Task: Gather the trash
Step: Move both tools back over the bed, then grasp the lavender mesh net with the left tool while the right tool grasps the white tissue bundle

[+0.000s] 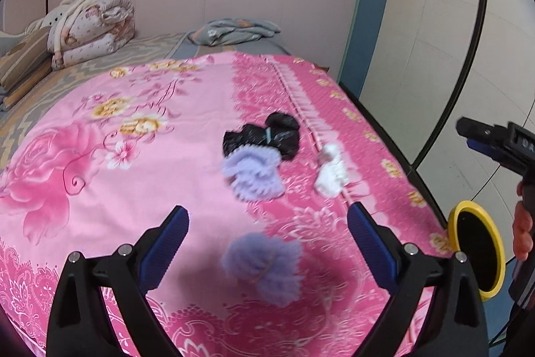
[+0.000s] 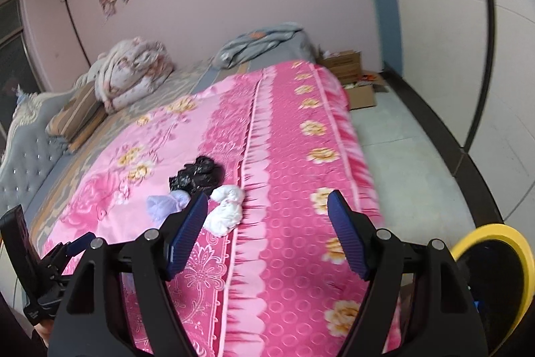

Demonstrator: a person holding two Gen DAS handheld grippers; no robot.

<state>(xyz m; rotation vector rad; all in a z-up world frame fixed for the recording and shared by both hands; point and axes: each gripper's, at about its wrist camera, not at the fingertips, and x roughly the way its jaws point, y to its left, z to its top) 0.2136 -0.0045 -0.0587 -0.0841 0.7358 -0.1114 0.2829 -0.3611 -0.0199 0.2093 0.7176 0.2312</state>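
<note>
**Left wrist view: both grippers wide and empty, trash ahead on the bed**

The left wrist camera looks down over a pink floral bedspread [image 1: 100, 156] with the left gripper [image 1: 267, 223] spread wide and nothing between its blue pads. Just below its line of sight lies a crumpled lilac wad [image 1: 264, 266], the nearest piece. Further on sit a second lilac wad [image 1: 254, 173], touching a black crumpled bag [image 1: 264, 139] behind it, and a white wad [image 1: 329, 173] a little to the right, near the fringed seam.

In the right wrist view the right gripper [image 2: 267, 223] is likewise released and holds nothing; the white wad [image 2: 227, 209] lies just beside its left finger. A yellow-rimmed bin [image 2: 495, 273] stands at the bed's edge on the right, seen also from the left wrist [image 1: 481, 250].

The step in hand looks like the reach for a first piece. A good split would be left gripper to the near lilac wad, right gripper to the white one. These wads are soft and light, so I would come down from above, straddle the bulk fully, and close only once the pads flank it. Pinching too low risks catching the bedspread and dragging it. The pictures are blurred, so slowing before closing seems wise.
</note>
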